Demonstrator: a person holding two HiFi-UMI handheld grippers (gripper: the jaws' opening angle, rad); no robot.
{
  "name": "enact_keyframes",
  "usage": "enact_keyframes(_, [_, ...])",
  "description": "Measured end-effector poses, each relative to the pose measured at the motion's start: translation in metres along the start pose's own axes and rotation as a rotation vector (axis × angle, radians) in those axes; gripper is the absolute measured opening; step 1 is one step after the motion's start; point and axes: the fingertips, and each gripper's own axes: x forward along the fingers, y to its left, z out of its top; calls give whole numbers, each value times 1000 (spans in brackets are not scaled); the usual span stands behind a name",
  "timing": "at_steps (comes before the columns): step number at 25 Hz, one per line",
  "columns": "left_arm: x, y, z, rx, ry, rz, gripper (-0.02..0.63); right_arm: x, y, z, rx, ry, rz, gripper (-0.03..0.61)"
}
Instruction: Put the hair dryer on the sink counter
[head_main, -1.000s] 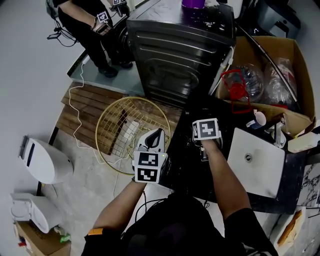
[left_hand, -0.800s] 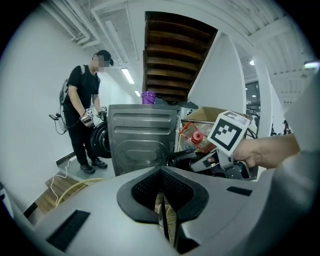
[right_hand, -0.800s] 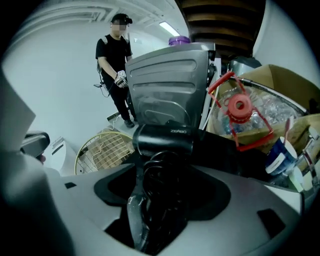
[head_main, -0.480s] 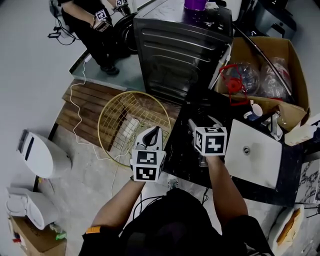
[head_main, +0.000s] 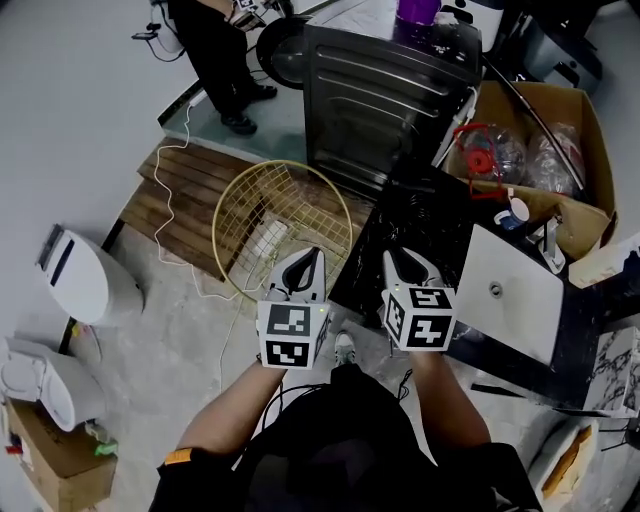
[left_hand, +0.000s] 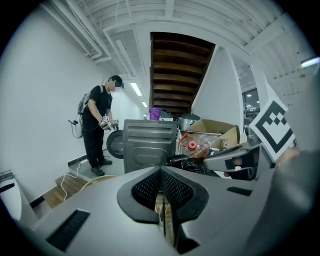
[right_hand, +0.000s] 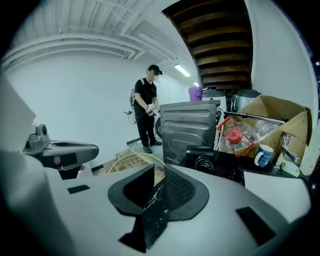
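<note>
The black hair dryer (right_hand: 200, 151) lies with its coiled cord (right_hand: 206, 163) on the black sink counter (head_main: 400, 235), in front of the grey appliance; it also shows in the left gripper view (left_hand: 183, 161). In the head view it is hard to pick out against the dark top. My right gripper (head_main: 396, 262) hovers at the counter's near edge, well back from the dryer. Its jaws are closing to a narrow gap with nothing between them (right_hand: 159, 172). My left gripper (head_main: 311, 258) hangs over the floor beside the counter, jaws together and empty (left_hand: 160, 171).
A white basin (head_main: 510, 300) sits in the counter to the right, with a mug (head_main: 515, 213) behind it. A gold wire basket (head_main: 285, 225) lies on the floor at left, by wooden boards (head_main: 175, 205). Behind are a grey appliance (head_main: 385, 90), a cardboard box (head_main: 545, 130) and a person (head_main: 215, 50).
Both grippers have drawn back toward me, the right one off the counter's middle to its near edge. The right jaws have narrowed from wide open.
</note>
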Motion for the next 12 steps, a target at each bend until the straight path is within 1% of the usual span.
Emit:
enact_keyframes(4, [-37, 0, -4, -12, -29, 16, 6, -29, 33, -11, -24, -26, 38, 52])
enact_keyframes(8, [-74, -5, -13, -28, -46, 31, 6, -54, 64, -23, -51, -50, 80, 44])
enact_keyframes(12, [-108, -2, -24, -33, -62, 66, 6, -73, 97, -39, -84, -60, 137, 43])
